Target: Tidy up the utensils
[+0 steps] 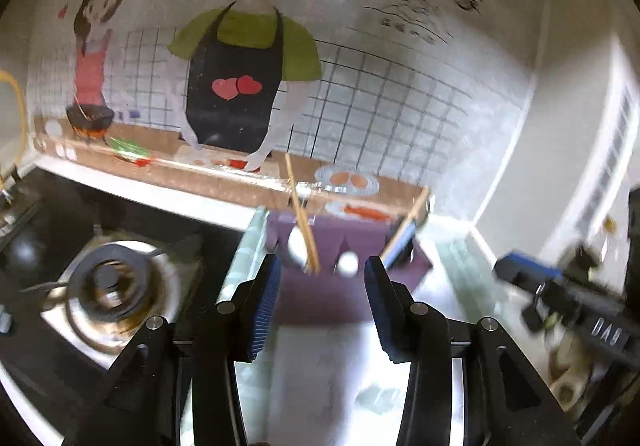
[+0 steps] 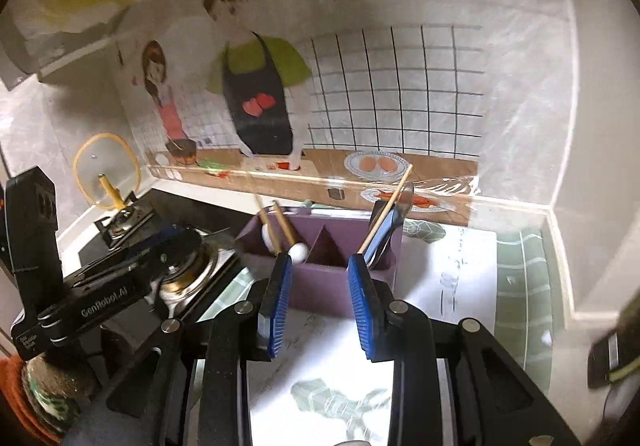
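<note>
Nearest the camera, the blue fingers (image 1: pixel 264 310) of the left gripper (image 1: pixel 324 266) are seen wide apart, with nothing between them. The fingers of the right gripper (image 2: pixel 320 262) are also apart and nothing is held by them.

Just past both grippers, a purple utensil holder (image 2: pixel 340 286) is seen standing on the surface (image 2: pixel 452 258), on a white and green mat. It is split into compartments. In the left compartment, wooden chopsticks (image 1: pixel 304 214) and spoons with white ends (image 1: pixel 298 242) are leaned against the wall. In the right compartment, one more chopstick (image 2: pixel 384 210) and a dark flat blade (image 2: pixel 390 226) are stood up at a slant. The middle compartment cannot be seen into well.

To the left, a gas stove burner (image 1: pixel 108 286) is seen, and a glass pot lid (image 2: pixel 106 170) is stood up behind it.

The chopsticks are judged to be light, thin, stiff and a bit slippery, so they are best taken near the top end, well above the rim. The spoons may be breakable, so a gentle squeeze on the handle is called for. The blade is best taken by its handle, which is hidden.
</note>
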Motion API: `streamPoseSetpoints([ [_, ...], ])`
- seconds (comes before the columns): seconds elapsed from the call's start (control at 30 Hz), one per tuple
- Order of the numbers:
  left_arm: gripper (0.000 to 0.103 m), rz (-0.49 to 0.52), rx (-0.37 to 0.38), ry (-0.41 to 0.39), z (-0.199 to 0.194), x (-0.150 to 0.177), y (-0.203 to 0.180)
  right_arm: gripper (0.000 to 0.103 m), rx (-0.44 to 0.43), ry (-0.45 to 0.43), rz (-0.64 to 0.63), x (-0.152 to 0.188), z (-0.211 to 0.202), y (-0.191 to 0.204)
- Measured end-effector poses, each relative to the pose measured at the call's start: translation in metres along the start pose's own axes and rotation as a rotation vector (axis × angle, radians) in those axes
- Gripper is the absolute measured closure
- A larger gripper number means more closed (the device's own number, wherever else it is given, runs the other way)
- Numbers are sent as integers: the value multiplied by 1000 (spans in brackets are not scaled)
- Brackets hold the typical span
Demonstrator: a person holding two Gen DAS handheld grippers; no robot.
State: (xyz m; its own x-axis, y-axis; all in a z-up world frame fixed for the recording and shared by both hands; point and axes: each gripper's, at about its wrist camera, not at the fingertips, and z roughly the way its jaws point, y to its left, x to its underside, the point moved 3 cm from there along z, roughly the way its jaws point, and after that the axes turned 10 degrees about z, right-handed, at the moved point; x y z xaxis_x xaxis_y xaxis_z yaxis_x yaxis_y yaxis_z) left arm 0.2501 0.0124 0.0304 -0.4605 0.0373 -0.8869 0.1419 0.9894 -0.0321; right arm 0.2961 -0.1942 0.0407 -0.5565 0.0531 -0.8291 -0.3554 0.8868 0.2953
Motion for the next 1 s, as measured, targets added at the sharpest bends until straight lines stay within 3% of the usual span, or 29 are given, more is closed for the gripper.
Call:
streamPoseSetpoints([
  [0.17, 58, 67, -20, 32, -50, 33, -14, 75, -59, -9, 48, 42, -42, 10],
  [0.4, 58, 78, -132, 41, -98, 58, -28, 75, -23, 1, 25, 92, -64, 30],
  [0.63, 58, 90, -114, 50, -117, 66, -42, 75, 28, 0, -8, 113, -79, 40],
  [1.0, 58, 89, -99, 83, -115, 71, -48, 75, 43, -1, -4, 122, -82, 42],
])
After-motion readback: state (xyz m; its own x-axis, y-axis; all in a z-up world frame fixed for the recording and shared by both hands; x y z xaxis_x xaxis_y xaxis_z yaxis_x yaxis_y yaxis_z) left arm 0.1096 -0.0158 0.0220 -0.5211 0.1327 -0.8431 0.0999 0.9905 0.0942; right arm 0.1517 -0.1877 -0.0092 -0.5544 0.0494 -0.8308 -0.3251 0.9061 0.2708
